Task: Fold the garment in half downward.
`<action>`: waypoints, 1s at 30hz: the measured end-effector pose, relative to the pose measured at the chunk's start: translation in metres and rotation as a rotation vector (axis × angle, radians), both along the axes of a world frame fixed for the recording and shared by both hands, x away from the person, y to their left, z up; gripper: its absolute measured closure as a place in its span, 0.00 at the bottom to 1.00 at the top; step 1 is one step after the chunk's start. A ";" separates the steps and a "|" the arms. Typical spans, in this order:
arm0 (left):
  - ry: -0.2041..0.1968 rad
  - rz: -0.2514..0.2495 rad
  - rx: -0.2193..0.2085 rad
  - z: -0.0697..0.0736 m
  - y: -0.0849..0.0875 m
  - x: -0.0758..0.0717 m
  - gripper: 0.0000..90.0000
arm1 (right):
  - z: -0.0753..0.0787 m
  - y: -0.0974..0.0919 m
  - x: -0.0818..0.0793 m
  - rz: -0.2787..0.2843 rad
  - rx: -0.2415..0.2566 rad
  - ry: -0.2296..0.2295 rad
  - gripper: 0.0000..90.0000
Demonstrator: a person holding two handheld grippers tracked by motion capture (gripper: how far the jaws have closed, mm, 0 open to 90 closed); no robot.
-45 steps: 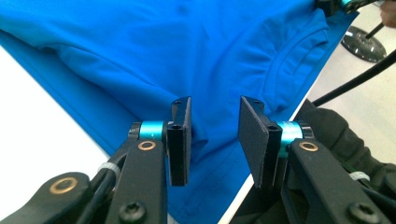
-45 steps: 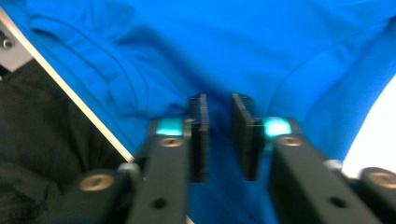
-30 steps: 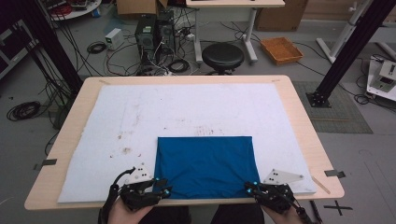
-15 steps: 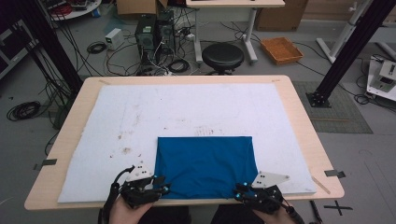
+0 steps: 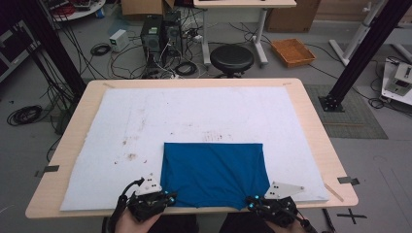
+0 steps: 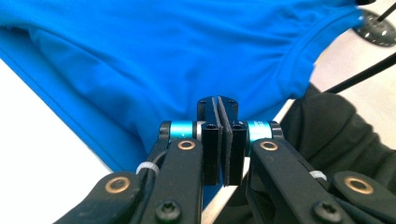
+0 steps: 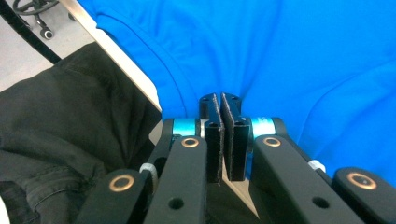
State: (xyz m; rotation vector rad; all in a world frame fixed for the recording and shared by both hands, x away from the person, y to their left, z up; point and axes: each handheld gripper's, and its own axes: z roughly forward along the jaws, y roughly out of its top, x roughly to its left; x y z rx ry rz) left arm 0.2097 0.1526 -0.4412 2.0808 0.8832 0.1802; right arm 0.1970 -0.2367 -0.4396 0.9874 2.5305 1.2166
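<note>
The garment (image 5: 214, 172) lies on the sheet (image 5: 194, 116) at the table's (image 5: 320, 145) near edge. The left gripper (image 5: 167, 198) sits at its near left corner, the right gripper (image 5: 250, 204) at its near right corner.

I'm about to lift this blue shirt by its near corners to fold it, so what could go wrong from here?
The left gripper and right gripper look shut with only a thin bite, if any, of the blue shirt, so a corner may slip free on lifting. Both work right at the table edge, so a dropped hem could slide off toward the lap.
</note>
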 end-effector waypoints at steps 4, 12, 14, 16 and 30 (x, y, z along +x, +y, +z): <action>-0.019 0.033 -0.031 0.009 0.003 0.003 0.80 | 0.005 -0.005 0.006 -0.033 0.021 -0.010 0.78; -0.096 0.158 -0.082 0.030 0.020 0.045 0.62 | 0.026 -0.036 0.061 -0.266 0.113 -0.039 0.67; -0.089 0.186 -0.095 0.030 0.024 0.062 0.60 | 0.029 -0.041 0.081 -0.322 0.126 -0.042 0.67; -0.093 0.216 -0.084 0.029 0.026 0.079 0.60 | 0.030 -0.043 0.100 -0.363 0.114 -0.048 0.67; -0.037 0.365 0.001 0.005 0.023 0.156 0.60 | 0.004 -0.029 0.168 -0.483 0.009 0.020 0.66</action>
